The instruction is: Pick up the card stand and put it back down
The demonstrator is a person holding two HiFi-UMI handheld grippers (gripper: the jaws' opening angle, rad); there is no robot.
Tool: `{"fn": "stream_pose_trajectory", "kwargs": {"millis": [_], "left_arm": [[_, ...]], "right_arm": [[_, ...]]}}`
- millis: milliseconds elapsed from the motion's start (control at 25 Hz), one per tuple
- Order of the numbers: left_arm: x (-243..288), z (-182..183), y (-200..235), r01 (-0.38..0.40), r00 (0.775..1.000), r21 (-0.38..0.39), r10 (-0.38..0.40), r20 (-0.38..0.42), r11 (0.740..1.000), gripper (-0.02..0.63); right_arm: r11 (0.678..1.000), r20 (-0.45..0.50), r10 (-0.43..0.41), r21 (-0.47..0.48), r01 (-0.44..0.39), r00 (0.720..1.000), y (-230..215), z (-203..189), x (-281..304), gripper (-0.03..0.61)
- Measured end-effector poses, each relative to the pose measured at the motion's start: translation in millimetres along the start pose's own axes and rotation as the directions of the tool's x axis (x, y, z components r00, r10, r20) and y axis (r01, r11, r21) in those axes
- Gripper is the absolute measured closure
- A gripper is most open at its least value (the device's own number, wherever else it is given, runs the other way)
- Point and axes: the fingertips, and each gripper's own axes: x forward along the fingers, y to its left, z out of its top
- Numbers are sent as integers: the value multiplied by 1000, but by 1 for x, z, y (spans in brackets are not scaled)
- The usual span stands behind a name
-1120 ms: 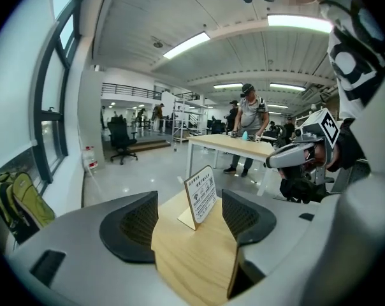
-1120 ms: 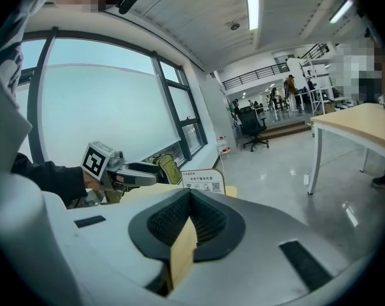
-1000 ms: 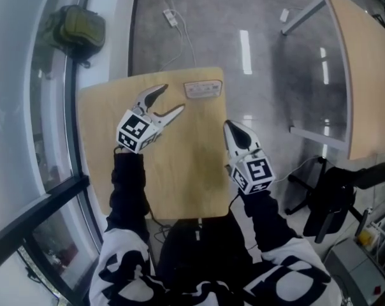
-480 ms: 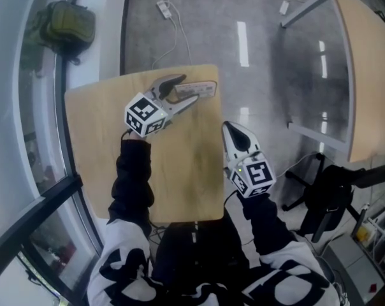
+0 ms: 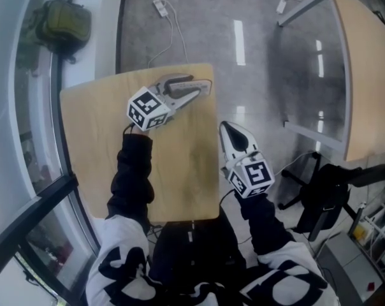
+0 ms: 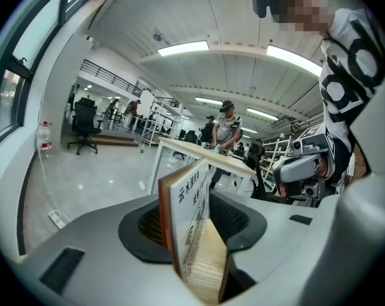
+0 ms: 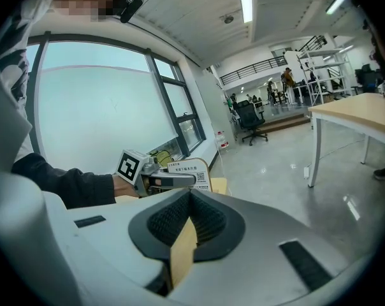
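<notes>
Your left claw (image 5: 200, 88) has just been closing on the card stand (image 6: 189, 215) at the tabletop's (image 5: 97, 126) far right corner and seems to grip it. Your right claw (image 5: 229, 130) is shut and empty at the right edge.

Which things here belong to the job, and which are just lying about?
In the job: card stand, between the jaws of the left gripper, which have just been closing; wooden table under it.
Lying about: green backpack, power strip, second table, black chair.
</notes>
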Motion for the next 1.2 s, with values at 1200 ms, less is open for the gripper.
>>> {"fn": "stream_pose_trajectory", "kwargs": {"millis": [1200], "left_arm": [[-108,-1,-135,-187,981,-56,184,-62,981,589]], "right_arm": [[999,131,-20,-27,24,991,109,6,-85,575]]}}
